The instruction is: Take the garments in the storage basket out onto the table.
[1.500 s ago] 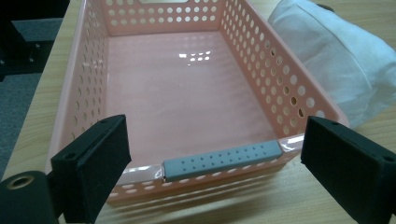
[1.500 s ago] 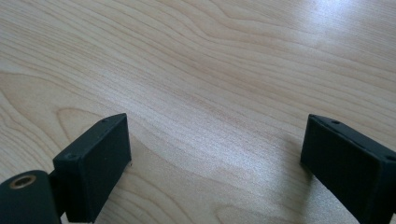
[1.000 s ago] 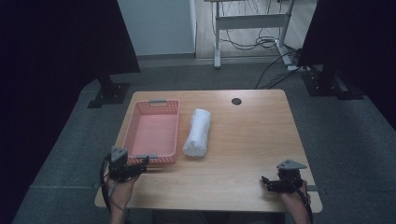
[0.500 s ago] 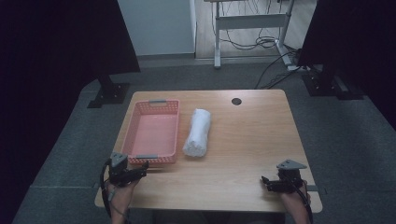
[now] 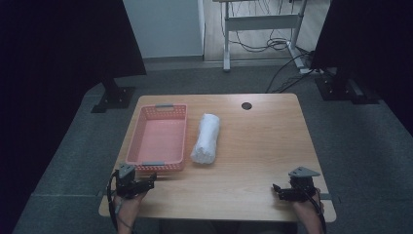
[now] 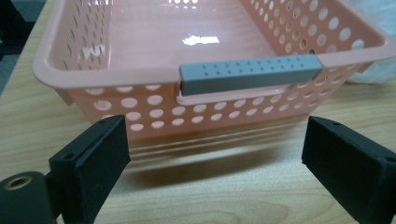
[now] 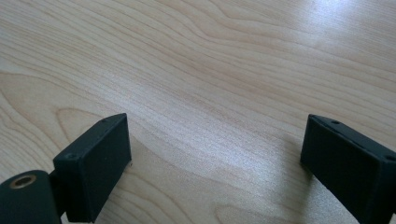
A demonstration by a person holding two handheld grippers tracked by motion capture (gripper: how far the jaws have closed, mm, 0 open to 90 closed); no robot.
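On the wooden worktop point(image 5: 253, 146), the light, stiff pink basket point(image 6: 196, 51) offers its grey handle point(image 6: 251, 73) to the spread, empty left gripper point(image 6: 215, 154) just before it.

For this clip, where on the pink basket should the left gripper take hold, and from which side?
Probably the grey handle on the basket's near short rim, approached from the person's side. The left gripper already faces that end with jaws open. The handle is a narrow bar with a slot beneath it, so one jaw could go over the rim and one under. The long perforated walls look too wide apart to span.
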